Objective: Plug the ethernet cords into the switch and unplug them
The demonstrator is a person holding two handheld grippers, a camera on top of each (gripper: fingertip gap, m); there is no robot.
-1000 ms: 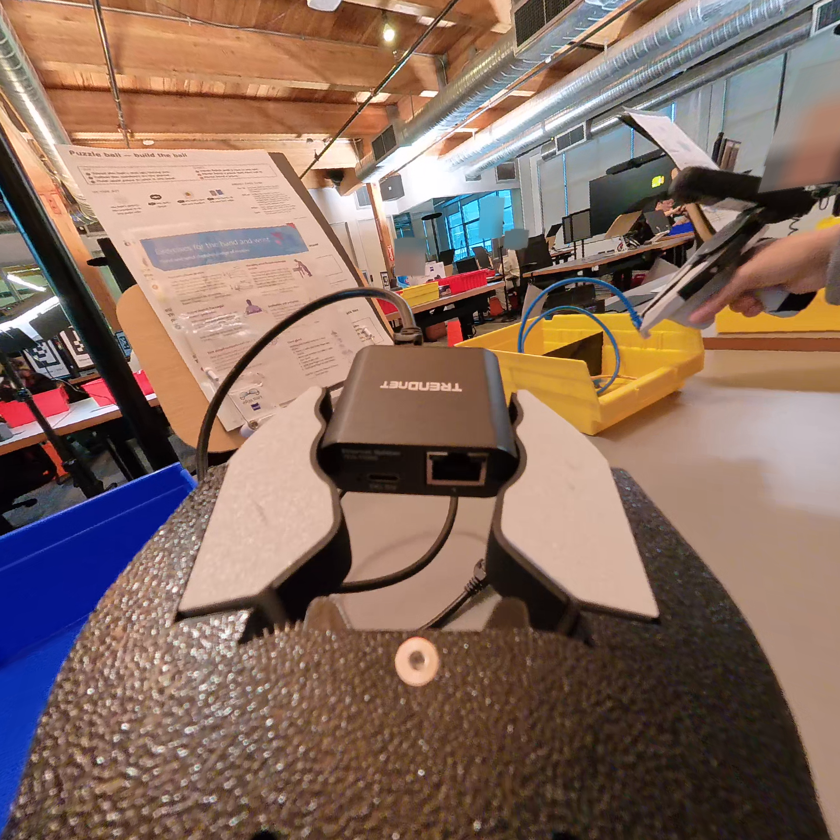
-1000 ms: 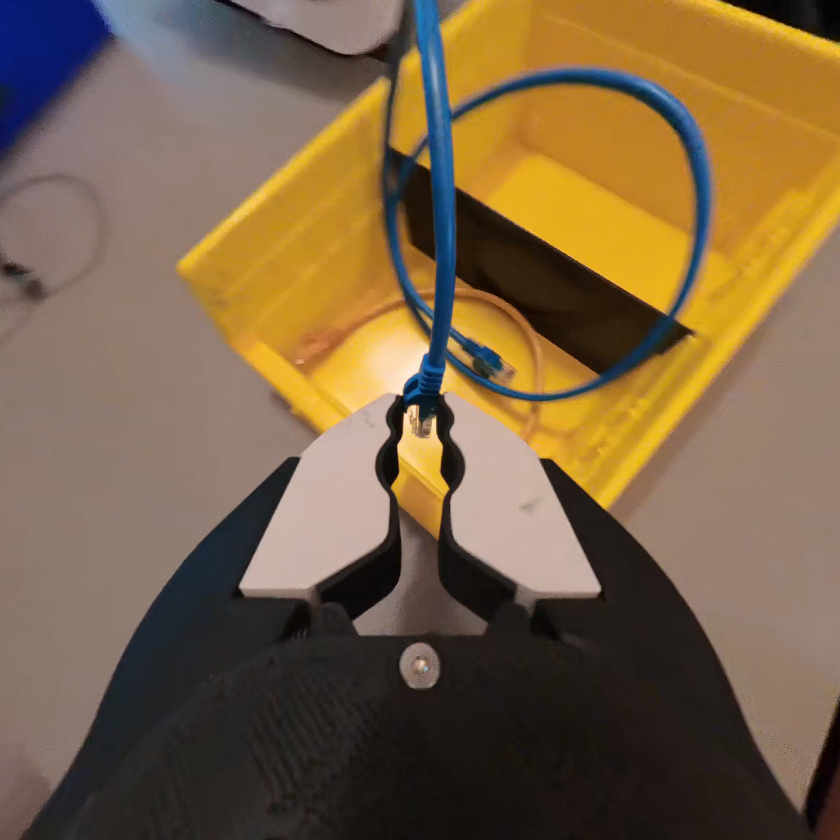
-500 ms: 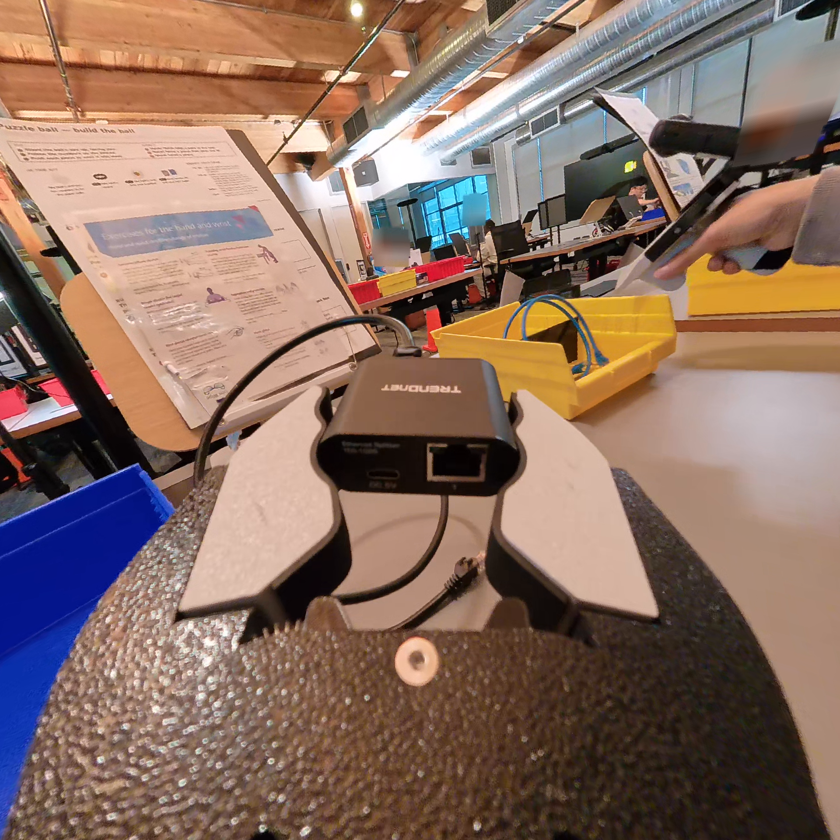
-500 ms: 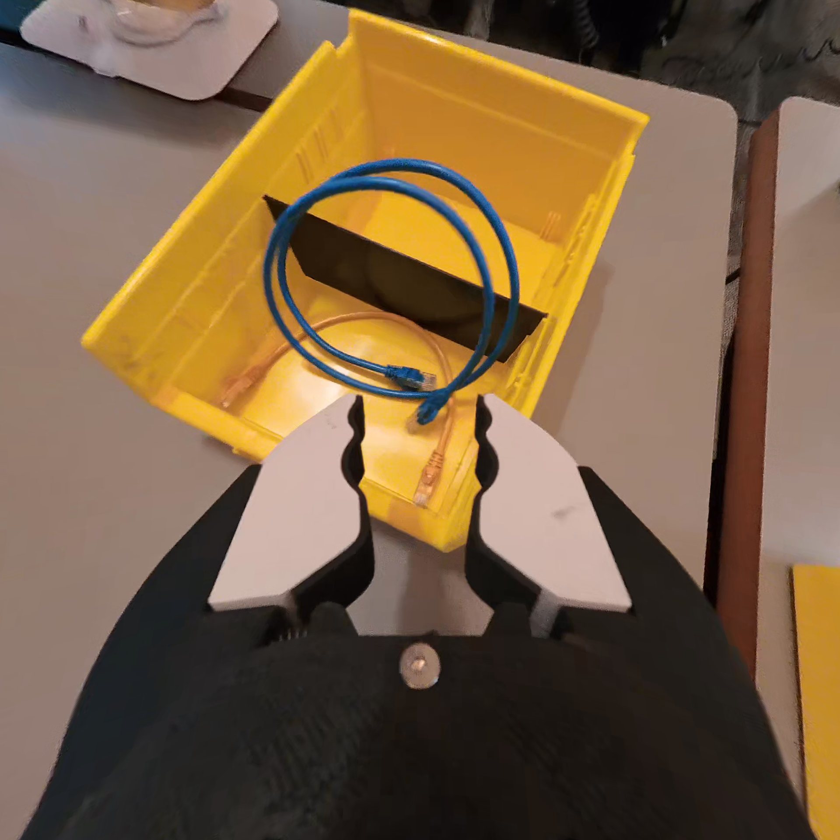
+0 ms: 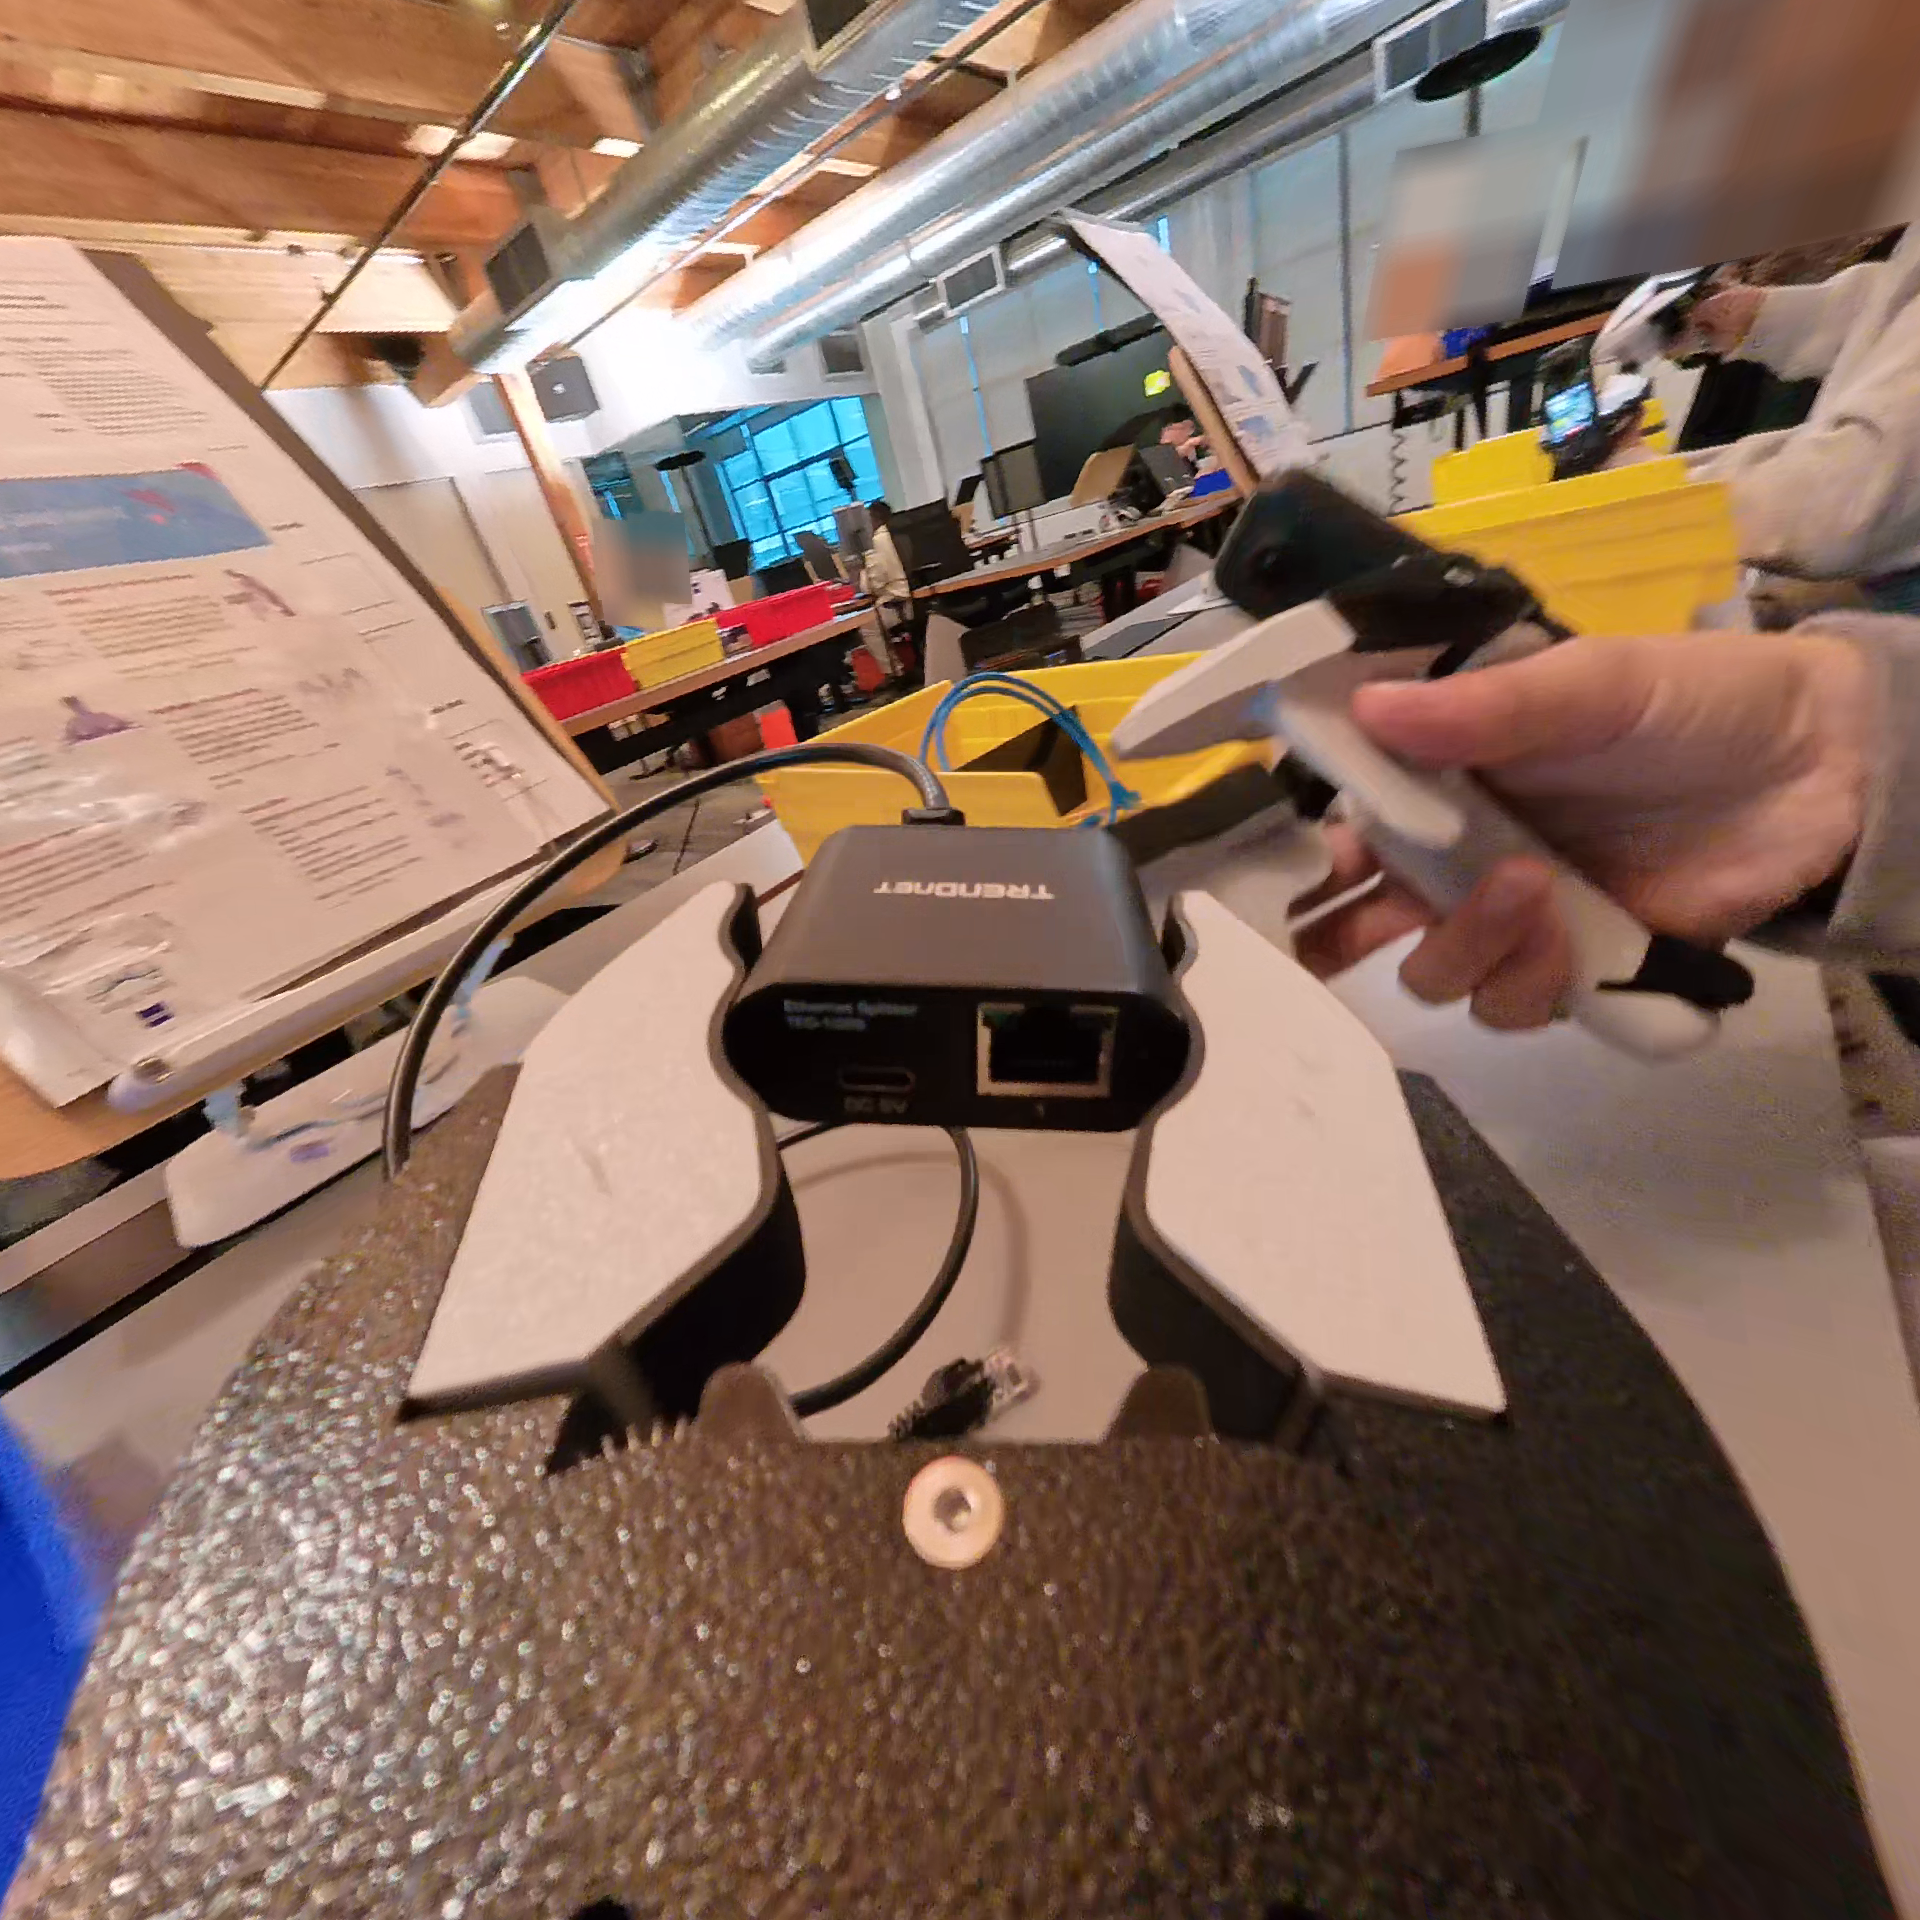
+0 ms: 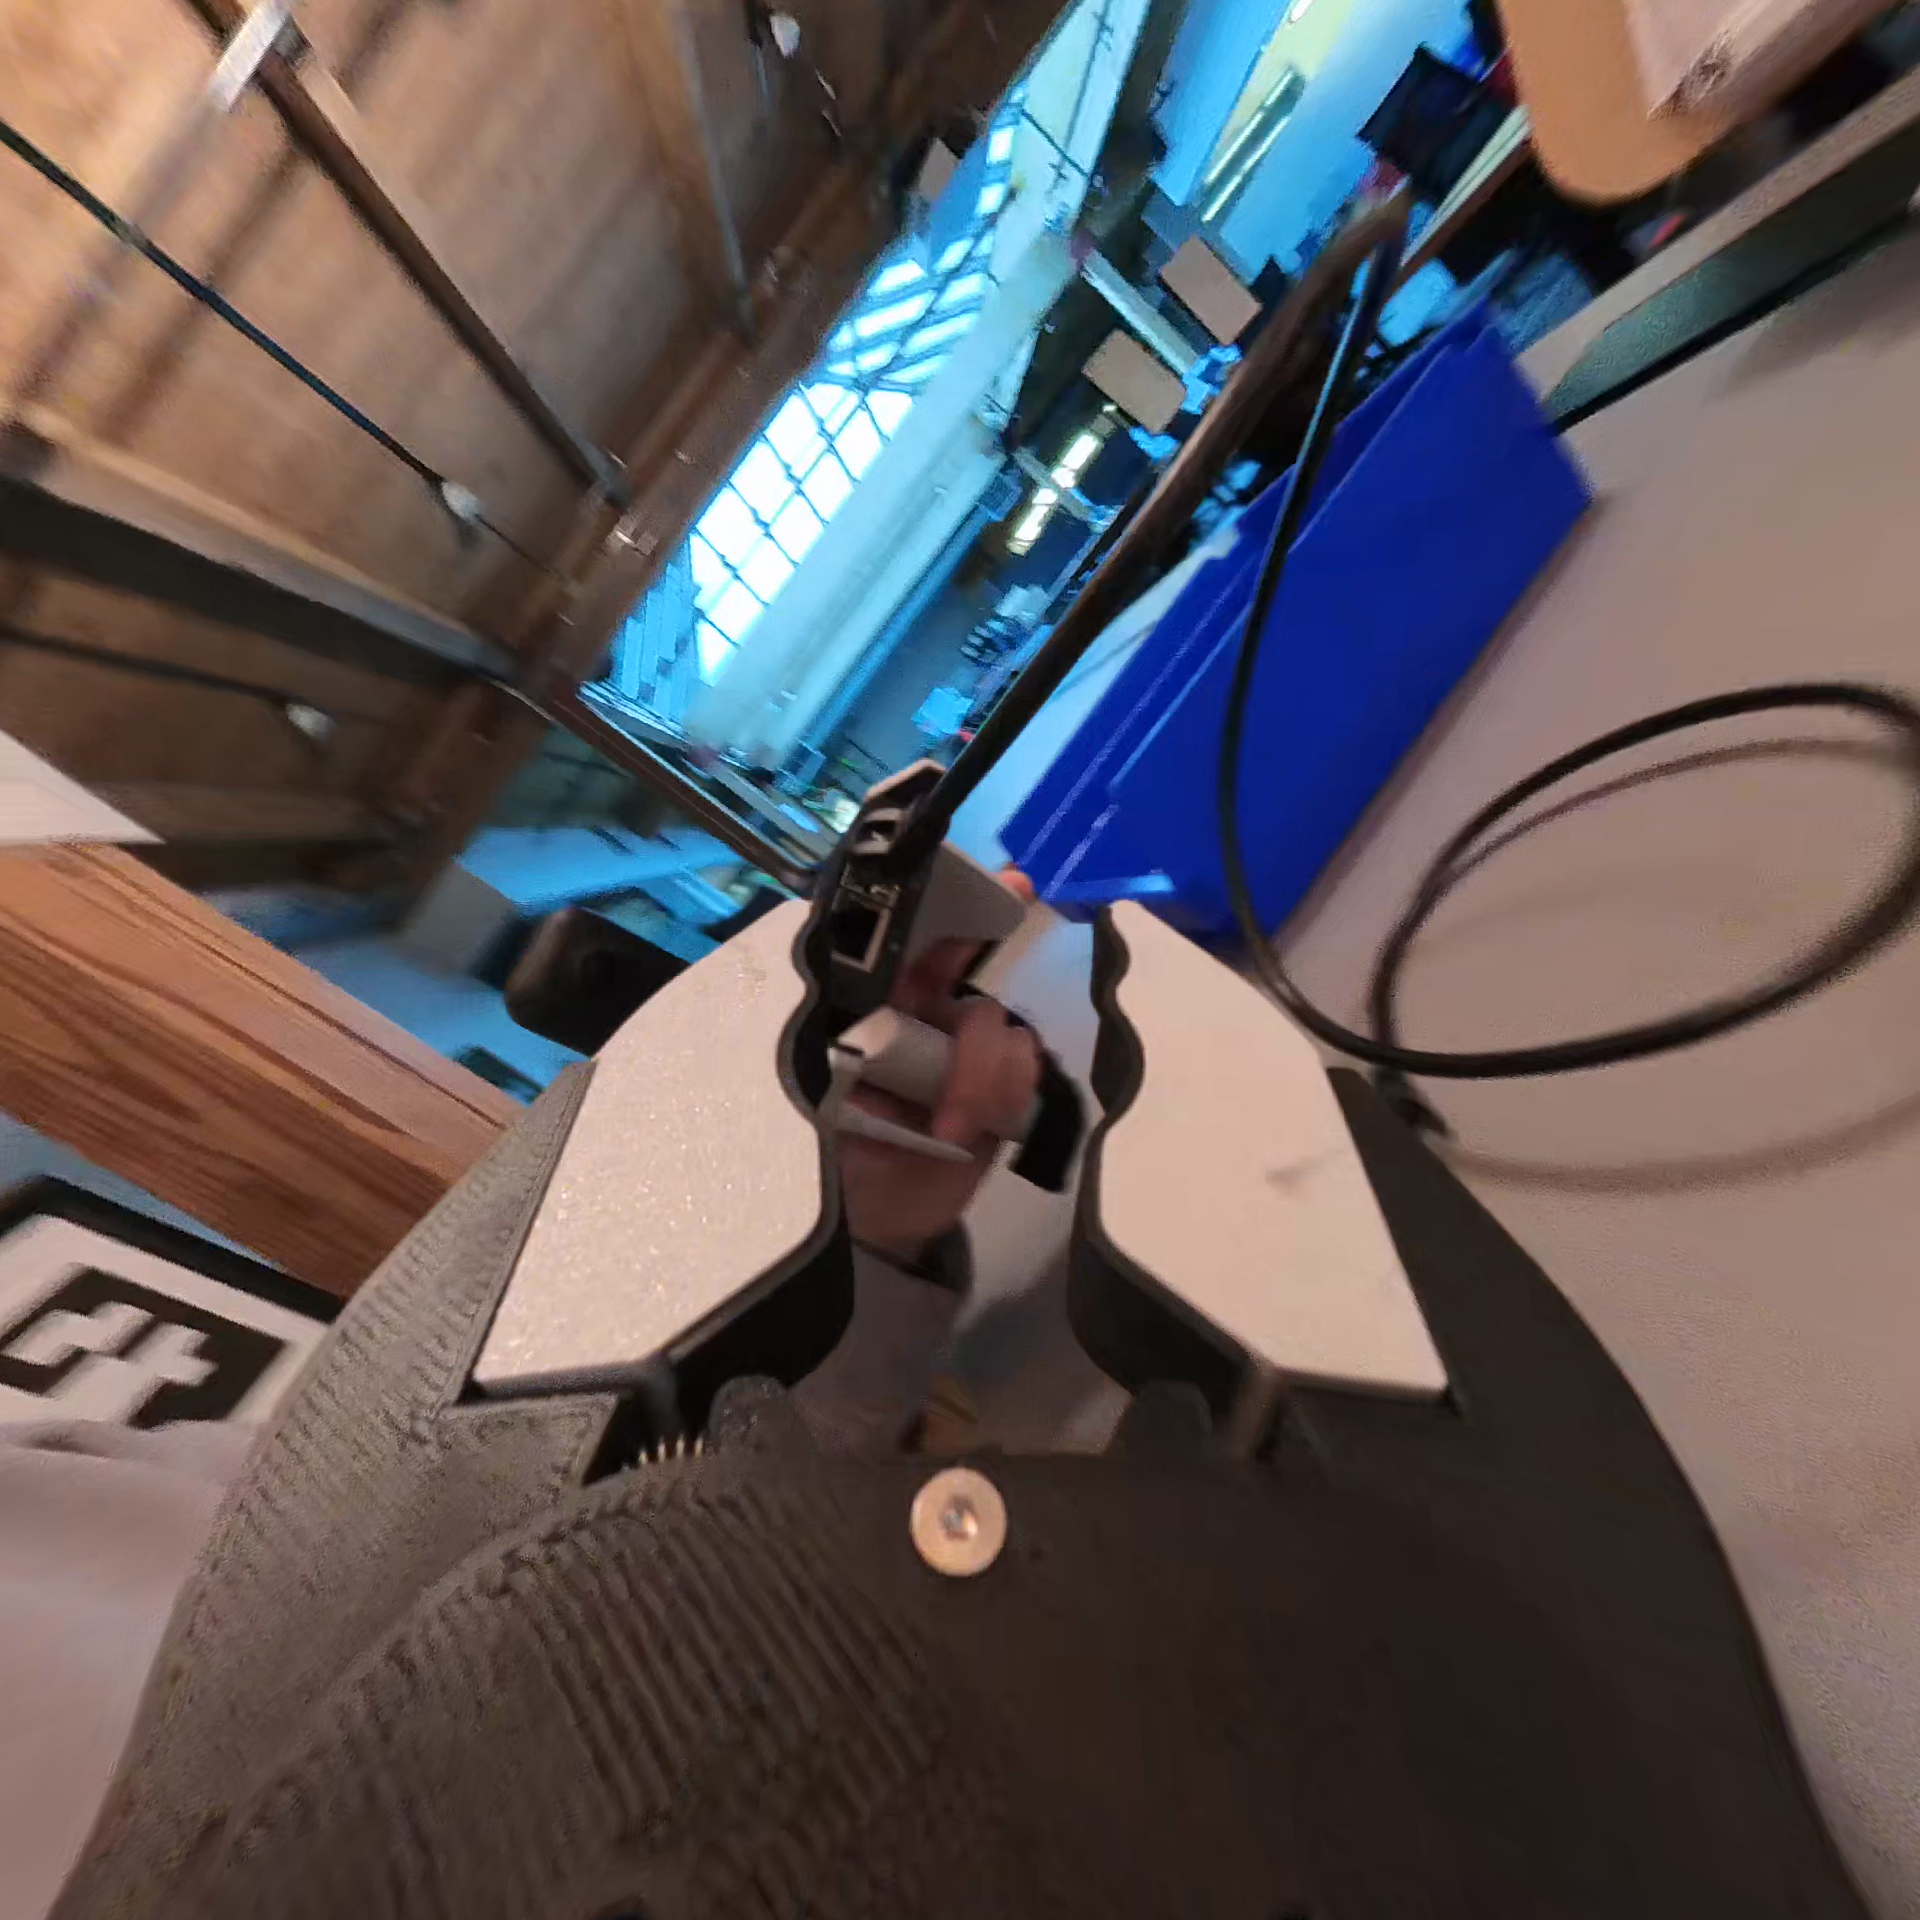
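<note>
My left gripper is shut on a small black switch box and holds it above the grey table, with the empty ethernet port facing the camera. A black cord leaves the box's back and loops down; its plug lies on the table under the jaws. My right gripper is open and empty, tilted, and faces the switch at close range. One of its fingers shows in the left wrist view, held by a hand. A blue ethernet cord lies coiled in the yellow bin.
A tilted document stand with a printed sheet stands at the left. A blue bin sits beside the table. The black cord's loop lies on the table. More yellow bins stand behind the hand. The tips of one gripper are about 4 centimetres away from the tips of the other.
My right gripper let go of the blue cord, which dropped into the yellow bin. It opened, then swung away from the bin toward the switch. My left gripper kept hold of the switch.
</note>
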